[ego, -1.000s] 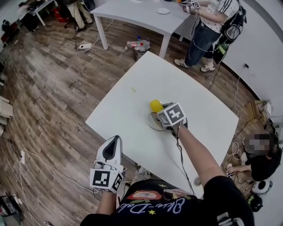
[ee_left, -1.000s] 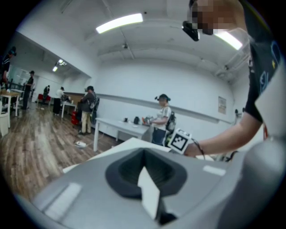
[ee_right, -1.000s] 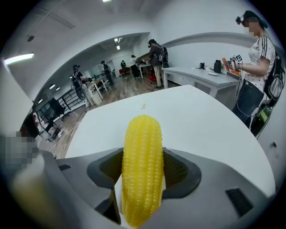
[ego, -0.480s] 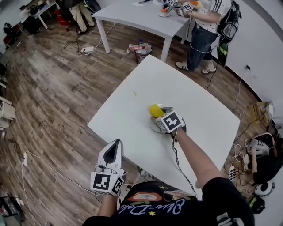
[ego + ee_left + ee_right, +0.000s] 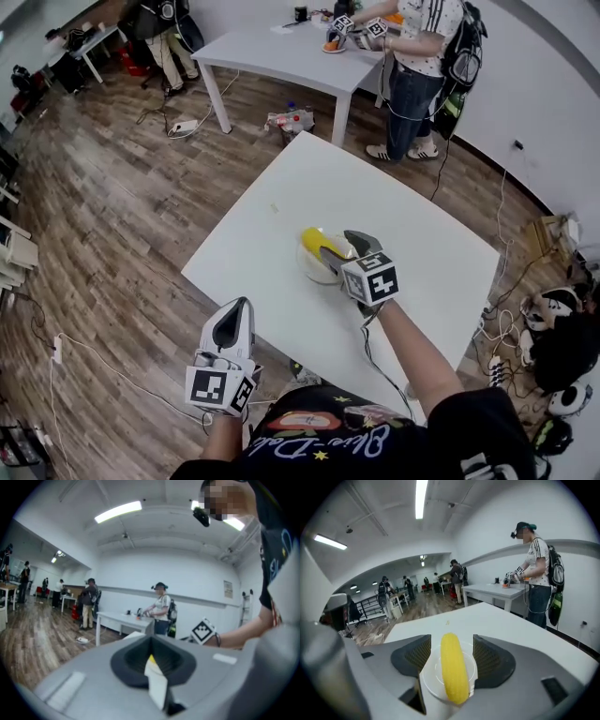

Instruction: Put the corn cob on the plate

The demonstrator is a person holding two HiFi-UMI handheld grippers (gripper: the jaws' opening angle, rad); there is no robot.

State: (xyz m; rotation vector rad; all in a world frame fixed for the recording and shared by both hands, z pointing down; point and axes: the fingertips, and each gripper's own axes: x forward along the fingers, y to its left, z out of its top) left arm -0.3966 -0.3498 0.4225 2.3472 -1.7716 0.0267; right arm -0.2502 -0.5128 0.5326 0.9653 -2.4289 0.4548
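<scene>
The yellow corn cob lies lengthwise on a small white plate on the white table. My right gripper is open, with one jaw on each side of the cob and a gap showing on both sides. In the head view the corn cob rests on the plate just ahead of my right gripper. My left gripper hangs shut beyond the table's near left edge, holding nothing. In the left gripper view its jaws are pressed together.
A tiny yellowish scrap lies on the table left of the plate. A second white table stands at the back, where a person works with grippers. Cables and gear clutter the floor on the right.
The right gripper's jaws have opened and drawn back toward me, leaving the corn cob lying on the plate. The left gripper has hardly moved.
</scene>
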